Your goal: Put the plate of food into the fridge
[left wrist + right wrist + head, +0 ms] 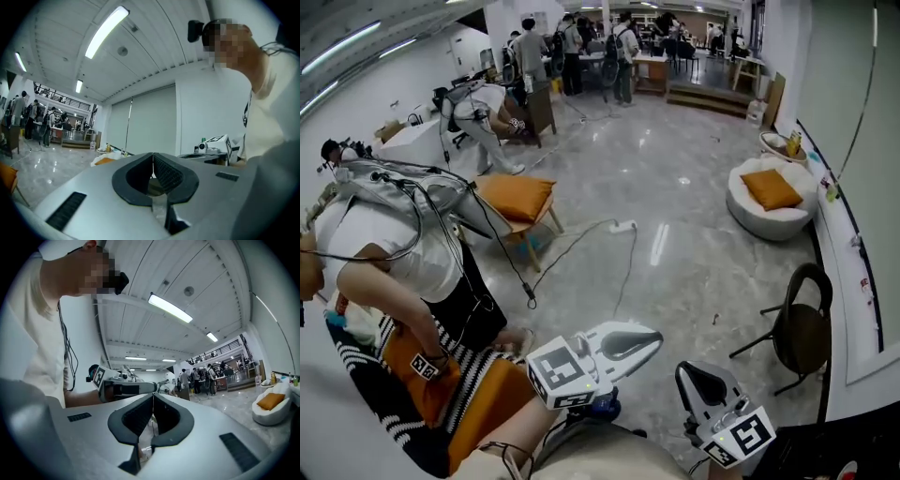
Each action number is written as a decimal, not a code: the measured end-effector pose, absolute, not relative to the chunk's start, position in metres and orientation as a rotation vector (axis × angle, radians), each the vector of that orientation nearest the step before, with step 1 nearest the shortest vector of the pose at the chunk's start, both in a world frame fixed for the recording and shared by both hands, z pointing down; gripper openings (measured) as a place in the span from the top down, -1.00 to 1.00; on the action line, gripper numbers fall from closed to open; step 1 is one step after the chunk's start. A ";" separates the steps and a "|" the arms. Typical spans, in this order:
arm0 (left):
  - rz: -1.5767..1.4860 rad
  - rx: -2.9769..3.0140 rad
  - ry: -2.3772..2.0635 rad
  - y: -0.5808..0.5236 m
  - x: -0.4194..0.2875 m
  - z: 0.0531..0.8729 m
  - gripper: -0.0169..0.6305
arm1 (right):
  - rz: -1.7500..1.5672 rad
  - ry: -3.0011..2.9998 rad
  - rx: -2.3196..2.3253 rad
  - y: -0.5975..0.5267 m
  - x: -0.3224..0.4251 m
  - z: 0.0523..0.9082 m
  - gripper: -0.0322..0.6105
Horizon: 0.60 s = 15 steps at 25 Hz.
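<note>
No plate of food and no fridge shows in any view. In the head view my left gripper (656, 336) juts out at the bottom centre over a shiny grey floor, its jaws together. My right gripper (682, 372) is beside it, lower right, also closed. Seen from the left gripper view, the left gripper (153, 165) has its black pads meeting with nothing between them, and the right gripper (213, 144) appears beyond. The right gripper view shows the right gripper (153, 408) shut and empty, with the left gripper (124, 387) held level alongside.
A person (403, 281) bends over at the left. An orange-cushioned chair (517, 199) stands mid-left, and a cable with a power strip (622, 226) lies on the floor. At the right are a white round seat (773, 202), a black chair (802, 328) and a long counter (844, 272).
</note>
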<state>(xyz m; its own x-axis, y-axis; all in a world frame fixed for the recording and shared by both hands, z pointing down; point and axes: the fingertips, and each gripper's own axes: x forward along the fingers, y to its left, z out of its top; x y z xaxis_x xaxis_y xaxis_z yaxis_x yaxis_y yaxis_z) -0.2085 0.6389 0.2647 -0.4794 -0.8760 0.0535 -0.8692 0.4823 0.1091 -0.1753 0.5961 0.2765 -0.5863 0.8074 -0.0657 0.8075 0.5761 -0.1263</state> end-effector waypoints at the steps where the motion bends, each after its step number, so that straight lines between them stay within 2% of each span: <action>1: -0.111 1.551 -2.615 0.634 -0.209 0.264 0.91 | -0.217 2.794 1.410 0.589 -0.176 0.275 0.83; 15: -0.056 1.637 -2.573 0.612 -0.244 0.281 0.91 | -0.219 2.907 1.320 0.566 -0.205 0.292 0.83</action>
